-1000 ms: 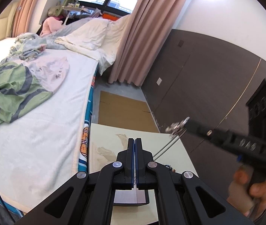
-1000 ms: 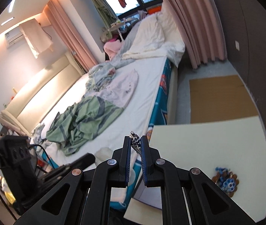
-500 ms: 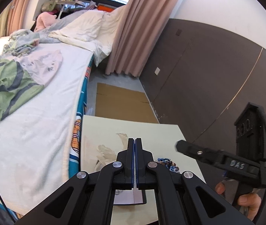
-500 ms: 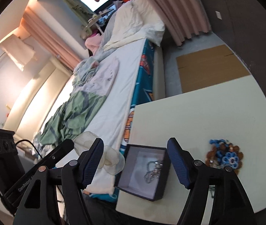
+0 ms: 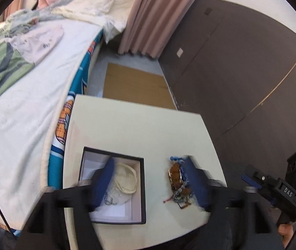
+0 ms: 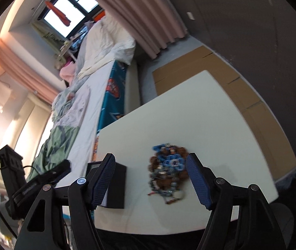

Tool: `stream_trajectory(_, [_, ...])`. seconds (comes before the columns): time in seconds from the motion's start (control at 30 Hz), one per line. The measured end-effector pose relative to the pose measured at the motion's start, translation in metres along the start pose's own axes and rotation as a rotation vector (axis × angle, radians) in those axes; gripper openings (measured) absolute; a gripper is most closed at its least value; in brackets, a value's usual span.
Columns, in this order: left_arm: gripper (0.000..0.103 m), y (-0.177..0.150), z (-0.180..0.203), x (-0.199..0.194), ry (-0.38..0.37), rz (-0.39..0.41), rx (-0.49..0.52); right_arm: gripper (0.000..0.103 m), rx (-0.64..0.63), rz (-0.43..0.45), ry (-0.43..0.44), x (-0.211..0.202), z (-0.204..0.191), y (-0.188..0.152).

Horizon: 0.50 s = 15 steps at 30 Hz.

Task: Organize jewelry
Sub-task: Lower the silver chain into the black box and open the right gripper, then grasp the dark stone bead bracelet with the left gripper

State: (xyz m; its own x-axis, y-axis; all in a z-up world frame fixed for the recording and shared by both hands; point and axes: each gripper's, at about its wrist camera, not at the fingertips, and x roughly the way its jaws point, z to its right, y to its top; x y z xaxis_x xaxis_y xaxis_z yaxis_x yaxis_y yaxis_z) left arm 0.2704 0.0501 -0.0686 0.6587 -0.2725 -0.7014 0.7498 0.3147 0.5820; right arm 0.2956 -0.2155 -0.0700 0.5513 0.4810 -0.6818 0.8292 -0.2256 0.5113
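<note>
**Hovering over box and jewelry pile**

Having just been opened, the left gripper [image 5: 148,179] is held wide, nothing between its pads; the black box [image 5: 112,189] lies under its left finger. Right of it, the jewelry pile [image 6: 167,171] is framed by the open, empty right gripper [image 6: 150,182].

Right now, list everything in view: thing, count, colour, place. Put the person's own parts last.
table: one, cream, beside the bed.
box: one, black with pale lining, open, on the table's bed side.
silver chain: one, inside the box with a cream pouch.
jewelry pile: one, blue and brown beads, on the table apart from the box.
bed: one, white cover, green clothes on it.
cardboard: one, brown, on the floor.
curtain: pink.
left gripper: black, blue pads, open.
right gripper: open, framing the pile.
</note>
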Motion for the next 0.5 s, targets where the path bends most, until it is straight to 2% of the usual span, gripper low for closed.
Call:
stream_trajectory(0.2, [0.077, -0.005, 0.02, 0.009, 0.002, -0.026, 0.047, 0.071, 0.08, 0.01, -0.046, -0.012, 0.05, -0.005])
stream_trajectory(0.43, [0.077, -0.019, 0.058, 0.034, -0.031, -0.09, 0.133, 0.071, 0.115, 0.015, -0.058, -0.02, 0.076, -0.012])
stream_trajectory(0.5, [0.074, -0.024, 0.068, 0.041, -0.031, -0.105, 0.167, 0.071, 0.121, 0.017, -0.06, -0.022, 0.082, -0.014])
